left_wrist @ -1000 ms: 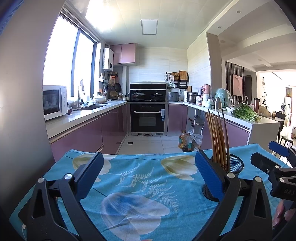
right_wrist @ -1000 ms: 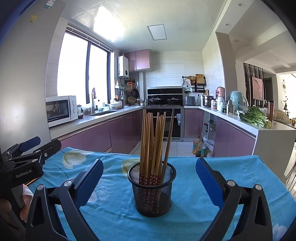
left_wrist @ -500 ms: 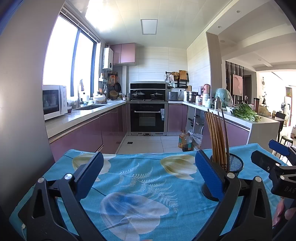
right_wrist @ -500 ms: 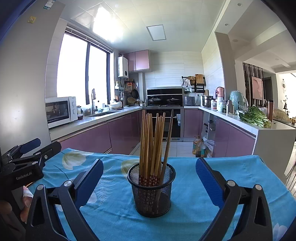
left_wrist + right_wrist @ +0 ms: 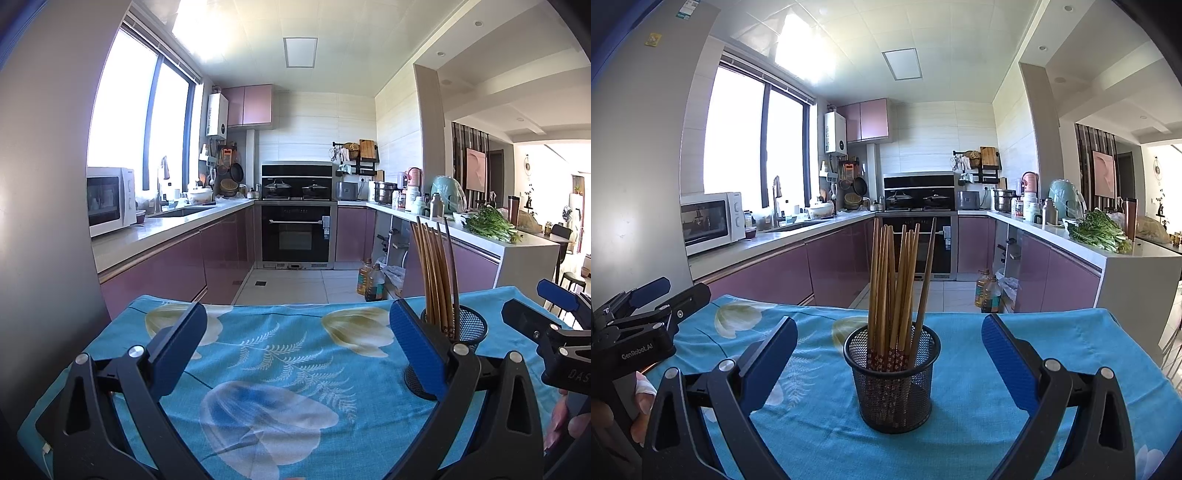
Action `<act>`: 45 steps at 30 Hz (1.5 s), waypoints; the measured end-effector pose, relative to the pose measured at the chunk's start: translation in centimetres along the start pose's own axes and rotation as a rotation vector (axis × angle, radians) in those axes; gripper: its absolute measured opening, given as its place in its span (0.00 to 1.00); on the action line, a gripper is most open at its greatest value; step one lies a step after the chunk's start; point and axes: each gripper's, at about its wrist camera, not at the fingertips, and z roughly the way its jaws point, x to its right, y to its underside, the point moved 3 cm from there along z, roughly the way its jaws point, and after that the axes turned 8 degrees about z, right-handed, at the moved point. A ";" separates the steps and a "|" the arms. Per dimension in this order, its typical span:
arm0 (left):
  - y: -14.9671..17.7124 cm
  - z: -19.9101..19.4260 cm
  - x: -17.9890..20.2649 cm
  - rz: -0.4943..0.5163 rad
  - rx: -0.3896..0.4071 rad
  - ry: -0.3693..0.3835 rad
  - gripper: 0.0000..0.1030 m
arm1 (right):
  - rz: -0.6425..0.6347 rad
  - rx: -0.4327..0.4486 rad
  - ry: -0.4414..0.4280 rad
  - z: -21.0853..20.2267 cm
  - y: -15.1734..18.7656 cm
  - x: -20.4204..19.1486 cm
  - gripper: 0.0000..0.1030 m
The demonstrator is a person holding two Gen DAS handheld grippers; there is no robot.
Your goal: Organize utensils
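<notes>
Apparently the tidying is nearly finished or not yet begun: every chopstick in view stands upright, and no loose utensil shows on the blue flowered tablecloth in either view. At the far left, a microwave sits on the kitchen counter beyond the table. Next, the left gripper hovers low over bare cloth, its two blue-padded fingers spread wide, holding nothing and touching nothing. In the middle of the table stands a black mesh holder, with a bundle of wooden chopsticks leaning inside it. The right gripper faces this holder squarely, its fingers wide apart either side, well clear of the mesh, empty. Whatever remains to sort lies outside both views.
</notes>
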 end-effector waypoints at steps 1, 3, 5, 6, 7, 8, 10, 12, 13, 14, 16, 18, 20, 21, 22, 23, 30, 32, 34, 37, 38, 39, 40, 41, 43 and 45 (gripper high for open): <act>0.0 0.0 0.0 -0.001 0.000 -0.001 0.95 | 0.002 0.000 0.000 0.0 0.0 0.0 0.94; 0.1 -0.1 0.0 -0.001 0.001 -0.002 0.95 | 0.002 -0.003 -0.002 0.1 0.0 0.0 0.94; 0.1 0.0 0.0 -0.003 0.002 -0.005 0.95 | 0.001 -0.002 -0.001 0.0 0.0 -0.1 0.94; 0.2 0.0 0.0 -0.004 0.000 -0.004 0.95 | 0.000 -0.002 -0.002 0.1 0.0 -0.1 0.94; 0.2 0.0 0.0 -0.005 -0.001 -0.005 0.95 | 0.001 -0.001 -0.002 0.0 0.0 -0.1 0.94; 0.2 0.0 0.0 -0.005 0.000 -0.007 0.95 | 0.001 -0.001 -0.003 0.1 0.0 -0.1 0.94; 0.2 0.0 0.1 -0.005 -0.001 -0.008 0.95 | 0.000 0.001 -0.002 0.0 -0.1 -0.1 0.94; 0.2 0.0 0.1 -0.004 0.000 -0.010 0.95 | 0.000 0.001 -0.003 0.1 -0.1 -0.1 0.94; 0.3 0.1 0.0 -0.003 0.000 -0.010 0.95 | 0.000 0.001 -0.002 0.1 -0.1 -0.1 0.94; 0.3 0.0 0.0 -0.003 0.000 -0.010 0.95 | 0.000 0.001 -0.002 0.1 -0.1 0.0 0.94; 0.2 0.1 0.0 -0.004 0.000 -0.009 0.95 | 0.002 0.000 -0.003 0.1 -0.1 0.0 0.94; 0.2 0.0 0.0 -0.003 -0.001 -0.011 0.95 | 0.002 0.002 -0.003 0.1 -0.1 -0.1 0.94; 0.3 0.0 0.0 -0.003 -0.001 -0.010 0.95 | 0.003 0.001 -0.003 0.1 -0.1 0.0 0.94; 0.2 0.0 0.0 -0.002 0.000 -0.012 0.95 | 0.003 0.002 -0.003 0.1 -0.1 0.0 0.94; 0.2 0.0 0.0 -0.002 -0.001 -0.011 0.95 | 0.003 0.001 -0.002 0.1 -0.1 0.0 0.94; 0.2 0.0 0.0 -0.003 -0.001 -0.012 0.95 | 0.003 0.002 -0.002 0.1 -0.2 0.0 0.94; 0.3 0.0 0.0 -0.004 -0.002 -0.010 0.95 | 0.004 0.000 -0.003 0.1 -0.1 0.0 0.94; 0.3 0.0 0.0 -0.004 -0.002 -0.012 0.95 | 0.004 -0.002 -0.003 0.1 -0.1 0.0 0.94; 0.3 0.1 -0.1 -0.005 -0.003 -0.012 0.95 | 0.007 -0.003 -0.005 0.1 -0.1 0.0 0.94; 0.4 0.1 -0.1 -0.004 -0.005 -0.013 0.95 | 0.006 -0.001 -0.005 0.1 -0.1 0.1 0.94; 0.5 0.1 -0.1 -0.004 -0.007 -0.013 0.95 | 0.006 -0.001 -0.004 0.1 -0.1 0.1 0.94; 0.5 0.1 -0.1 -0.005 -0.006 -0.012 0.95 | 0.007 -0.003 -0.004 0.1 -0.1 0.1 0.94; 0.5 0.1 -0.1 -0.005 -0.006 -0.014 0.95 | 0.009 -0.004 -0.004 0.1 -0.1 0.1 0.94; 0.5 0.1 -0.1 -0.005 -0.005 -0.015 0.95 | 0.010 -0.003 -0.005 0.1 -0.1 0.1 0.94; 0.5 0.2 -0.1 -0.005 -0.008 -0.013 0.95 | 0.010 -0.003 -0.002 0.1 0.0 0.1 0.94; 0.6 0.2 -0.1 -0.006 -0.008 -0.014 0.95 | 0.010 -0.004 -0.001 0.1 0.0 0.1 0.94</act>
